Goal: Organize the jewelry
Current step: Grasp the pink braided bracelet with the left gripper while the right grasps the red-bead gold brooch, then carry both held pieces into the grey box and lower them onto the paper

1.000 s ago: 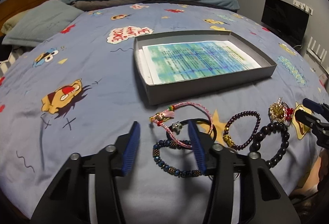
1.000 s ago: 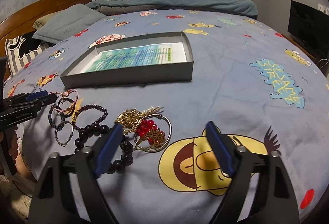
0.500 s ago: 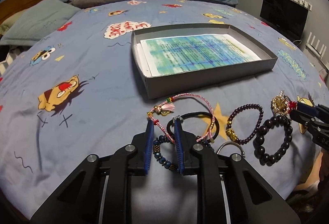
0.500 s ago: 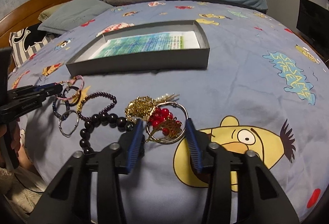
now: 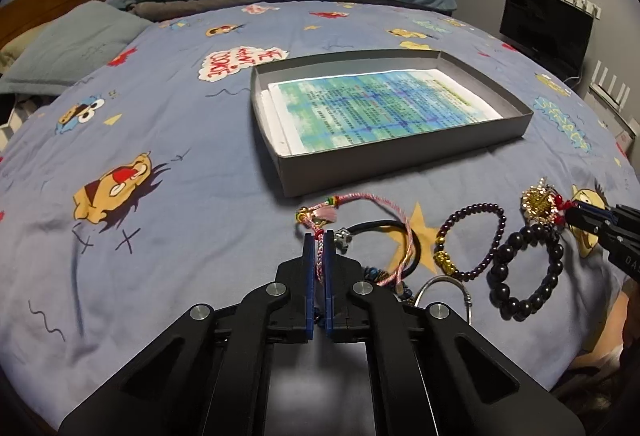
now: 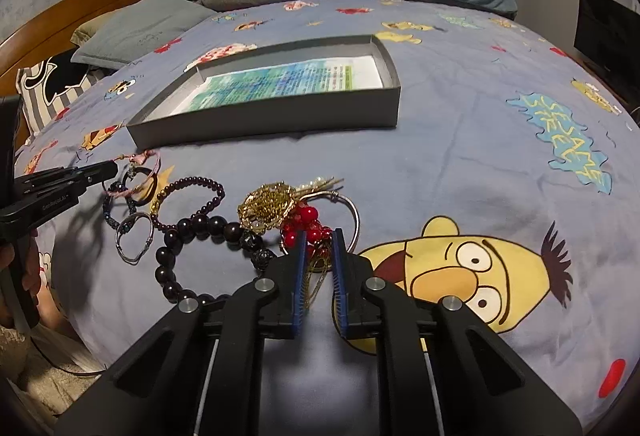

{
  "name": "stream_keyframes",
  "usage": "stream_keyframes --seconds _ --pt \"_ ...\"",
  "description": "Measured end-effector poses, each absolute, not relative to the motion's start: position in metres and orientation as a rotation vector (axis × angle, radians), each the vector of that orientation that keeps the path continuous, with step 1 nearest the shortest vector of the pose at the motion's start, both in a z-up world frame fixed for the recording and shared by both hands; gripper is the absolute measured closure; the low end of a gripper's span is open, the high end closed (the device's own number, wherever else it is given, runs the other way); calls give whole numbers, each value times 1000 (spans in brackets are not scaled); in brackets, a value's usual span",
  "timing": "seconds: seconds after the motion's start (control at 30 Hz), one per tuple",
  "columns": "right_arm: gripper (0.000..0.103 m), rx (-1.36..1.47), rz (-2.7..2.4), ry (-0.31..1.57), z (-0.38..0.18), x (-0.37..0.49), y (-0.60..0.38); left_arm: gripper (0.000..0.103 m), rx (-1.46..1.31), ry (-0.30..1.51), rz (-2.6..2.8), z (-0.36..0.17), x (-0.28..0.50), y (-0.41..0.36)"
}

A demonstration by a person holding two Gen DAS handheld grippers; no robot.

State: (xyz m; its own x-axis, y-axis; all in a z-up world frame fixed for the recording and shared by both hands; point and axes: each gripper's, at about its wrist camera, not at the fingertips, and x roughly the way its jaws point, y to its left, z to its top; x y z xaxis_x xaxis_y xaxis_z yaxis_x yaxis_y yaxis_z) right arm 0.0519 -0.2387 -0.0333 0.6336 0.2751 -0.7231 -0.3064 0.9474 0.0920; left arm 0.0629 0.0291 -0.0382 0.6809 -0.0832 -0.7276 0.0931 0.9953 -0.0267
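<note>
Several bracelets lie on the blue cartoon bedspread in front of a shallow grey box (image 5: 400,159) lined with a printed sheet. My left gripper (image 5: 319,236) is shut on the pink braided cord bracelet (image 5: 384,201), beside a black band (image 5: 416,248). A purple bead bracelet (image 5: 472,236) and a big black bead bracelet (image 5: 524,272) lie to the right. My right gripper (image 6: 320,234) is shut on a gold chain and red bead piece (image 6: 308,226) with a silver hoop (image 6: 354,215); a gold ornament (image 6: 266,205) lies just behind.
The grey box also shows in the right wrist view (image 6: 272,117). A silver heart bangle (image 6: 134,236) and the black bead bracelet (image 6: 192,236) lie left of my right gripper. Pillows (image 5: 68,47) and a wooden headboard are at the far left; a dark screen (image 5: 544,27) stands right.
Both grippers have moved forward and closed: the left onto the pink cord bracelet, the right onto the gold and red bead piece. The jewelry has barely shifted.
</note>
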Motion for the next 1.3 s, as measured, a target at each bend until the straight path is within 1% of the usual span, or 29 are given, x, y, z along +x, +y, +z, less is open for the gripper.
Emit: stream_keyframes --seconds 0.37,0.63,0.97,1.1,1.3 --pt "92 -48 343 734 -1 56 -242 99 16 715 -144 -1 58 26" --pt "92 -66 350 657 36 61 -243 99 18 648 -170 31 58 25" --pt "92 -84 346 588 68 73 -244 99 15 613 -184 50 61 26" --pt "92 -108 346 574 76 85 -239 99 13 611 -190 58 72 29" --pt "92 -105 353 561 88 120 -230 99 5 633 -179 58 111 33"
